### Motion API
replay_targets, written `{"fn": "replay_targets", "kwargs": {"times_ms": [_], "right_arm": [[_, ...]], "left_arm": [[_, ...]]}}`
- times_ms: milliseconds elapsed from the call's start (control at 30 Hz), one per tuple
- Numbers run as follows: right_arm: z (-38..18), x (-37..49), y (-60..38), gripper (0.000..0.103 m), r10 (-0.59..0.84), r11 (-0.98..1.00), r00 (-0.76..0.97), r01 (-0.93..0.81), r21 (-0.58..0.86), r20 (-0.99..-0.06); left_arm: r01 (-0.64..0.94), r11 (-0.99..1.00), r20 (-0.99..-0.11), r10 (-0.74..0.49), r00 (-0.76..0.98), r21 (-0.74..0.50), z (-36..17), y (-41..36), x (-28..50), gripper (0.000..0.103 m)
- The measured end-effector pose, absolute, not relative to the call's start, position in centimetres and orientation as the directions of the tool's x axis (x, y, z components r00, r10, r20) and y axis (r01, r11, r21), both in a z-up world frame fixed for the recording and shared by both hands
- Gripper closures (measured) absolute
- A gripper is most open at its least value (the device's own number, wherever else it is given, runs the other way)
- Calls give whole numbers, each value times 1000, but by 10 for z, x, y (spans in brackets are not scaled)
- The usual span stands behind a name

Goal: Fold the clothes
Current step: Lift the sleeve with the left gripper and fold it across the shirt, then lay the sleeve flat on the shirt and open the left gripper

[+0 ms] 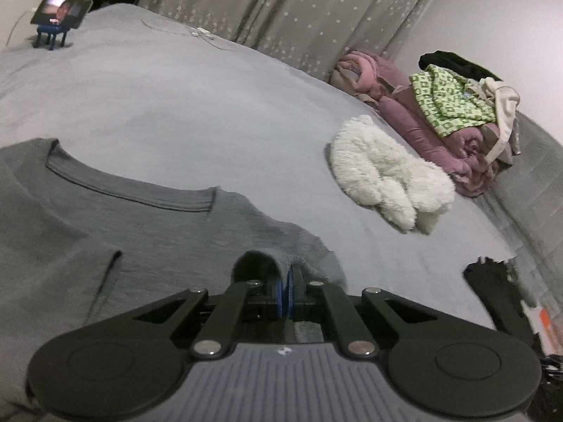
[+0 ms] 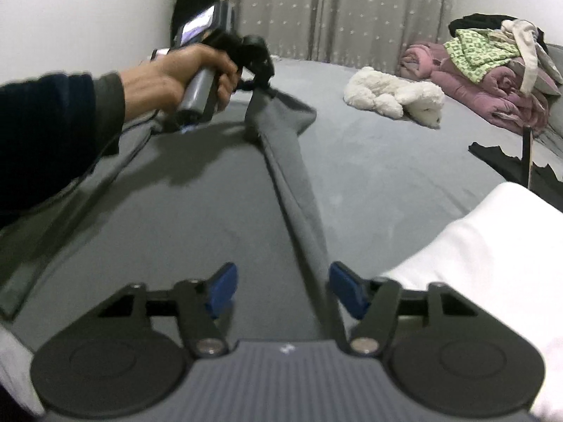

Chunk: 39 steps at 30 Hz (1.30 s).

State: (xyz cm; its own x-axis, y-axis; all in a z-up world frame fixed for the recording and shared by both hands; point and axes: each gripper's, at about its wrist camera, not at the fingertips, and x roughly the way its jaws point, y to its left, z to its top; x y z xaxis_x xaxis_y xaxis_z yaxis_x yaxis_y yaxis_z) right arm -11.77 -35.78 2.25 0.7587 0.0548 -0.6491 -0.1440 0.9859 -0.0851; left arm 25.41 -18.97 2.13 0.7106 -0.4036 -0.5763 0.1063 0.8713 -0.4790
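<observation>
A grey T-shirt [image 1: 147, 232] lies on the grey bed sheet [image 1: 197, 105], its neckline toward the left in the left wrist view. My left gripper [image 1: 286, 281] is shut on the shirt's edge near the shoulder and holds it lifted. From the right wrist view, a hand holds that left gripper [image 2: 257, 70], and a raised fold of the T-shirt [image 2: 292, 183] runs from it down to my right gripper [image 2: 285, 288]. The right gripper is open, with the fold passing between its blue pads [image 2: 346, 290], close to the right one.
A white plush toy [image 1: 387, 176] lies mid-bed, with a pile of pink blankets and clothes [image 1: 457, 119] behind it. A phone on a stand [image 1: 58, 17] sits at the far left. White cloth [image 2: 492, 246] and a black garment [image 2: 499, 161] lie to the right. Starred curtains [image 2: 352, 10] hang behind the bed.
</observation>
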Motion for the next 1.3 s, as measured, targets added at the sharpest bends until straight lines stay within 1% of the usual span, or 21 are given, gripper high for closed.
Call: {"fn": "replay_targets", "kwargs": {"times_ms": [33, 300, 333, 367, 400, 433, 467, 533, 633, 700, 767, 867, 1033, 1167, 1300], "right_arm": [[21, -118, -357, 61, 41, 985, 757, -138, -99, -652], [11, -122, -348, 61, -64, 961, 754, -131, -244, -654], [11, -121, -349, 64, -66, 962, 753, -127, -243, -654], [10, -120, -351, 70, -57, 965, 747, -127, -227, -662], [9, -119, -352, 95, -46, 966, 739, -138, -217, -672], [9, -118, -352, 97, -31, 967, 732, -152, -207, -681], [9, -118, -350, 97, -9, 964, 730, -174, -199, -683], [18, -124, -346, 97, 30, 961, 753, -204, -190, -658], [39, -140, -336, 97, 61, 954, 805, -222, -203, -591], [42, -141, -329, 97, 112, 952, 804, -256, -170, -584], [38, -140, -319, 97, 144, 944, 788, -291, -156, -598], [29, -132, -300, 97, 143, 934, 771, -312, -173, -621], [30, -125, -294, 97, 220, 946, 762, -318, -57, -609], [30, -121, -288, 97, 265, 951, 753, -306, 36, -602], [28, -121, -284, 97, 272, 954, 750, -293, 65, -602]], "left_arm": [[109, 871, -574, -405, 712, -480, 23, -189, 253, 100], [107, 874, -570, -397, 719, -474, 34, -175, 252, 100], [105, 876, -573, -394, 719, -472, 34, -174, 254, 100], [104, 876, -574, -394, 718, -471, 34, -173, 254, 100], [105, 876, -575, -395, 717, -471, 33, -172, 254, 100], [106, 875, -574, -396, 717, -471, 33, -172, 254, 100], [106, 876, -576, -396, 716, -470, 34, -171, 254, 100], [101, 878, -577, -391, 718, -469, 36, -170, 254, 100], [100, 878, -564, -384, 731, -467, 45, -168, 251, 100], [85, 884, -571, -368, 733, -460, 51, -164, 251, 100], [64, 895, -589, -344, 731, -442, 57, -161, 251, 100], [63, 908, -589, -321, 742, -415, 62, -157, 251, 100], [22, 916, -607, -284, 742, -401, 53, -147, 255, 100], [-14, 911, -617, -268, 740, -413, 44, -136, 257, 100], [-50, 900, -621, -257, 741, -433, 41, -125, 262, 100]]}}
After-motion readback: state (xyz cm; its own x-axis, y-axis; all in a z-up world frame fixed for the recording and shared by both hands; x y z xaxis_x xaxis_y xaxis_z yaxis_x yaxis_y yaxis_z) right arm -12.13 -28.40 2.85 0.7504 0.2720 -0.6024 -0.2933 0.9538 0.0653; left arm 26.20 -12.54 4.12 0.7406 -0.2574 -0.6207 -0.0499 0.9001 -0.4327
